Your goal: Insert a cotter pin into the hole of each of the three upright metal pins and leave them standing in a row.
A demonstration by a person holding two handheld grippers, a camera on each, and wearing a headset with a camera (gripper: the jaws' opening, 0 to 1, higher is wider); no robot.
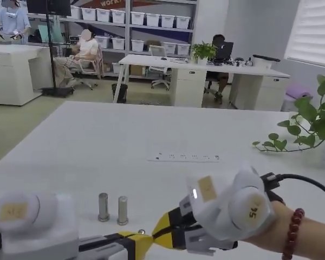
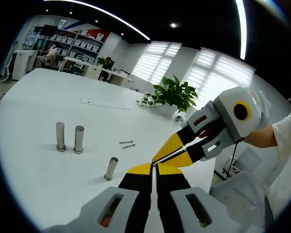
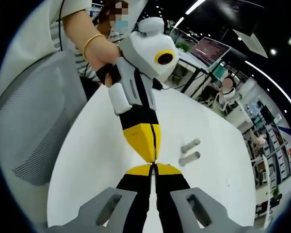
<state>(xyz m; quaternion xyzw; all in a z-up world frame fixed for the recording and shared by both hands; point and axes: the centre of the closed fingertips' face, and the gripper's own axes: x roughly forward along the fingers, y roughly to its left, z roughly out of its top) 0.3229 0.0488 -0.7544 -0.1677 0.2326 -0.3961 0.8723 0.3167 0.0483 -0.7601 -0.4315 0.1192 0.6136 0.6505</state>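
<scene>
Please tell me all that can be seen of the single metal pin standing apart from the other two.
The single metal pin is a short silver-grey cylinder, shiny like polished steel, with a flat top and a slightly wider foot. It rests on its foot on the white table, leaning a little in this fisheye view. Nothing but the table touches it, and its hole is too small to make out.

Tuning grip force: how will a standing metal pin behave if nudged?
Likely tips easily: the standing pin is tall and narrow on a small base. Probably heavy for its size, looking like solid metal. Once down, its round body may roll.
</scene>
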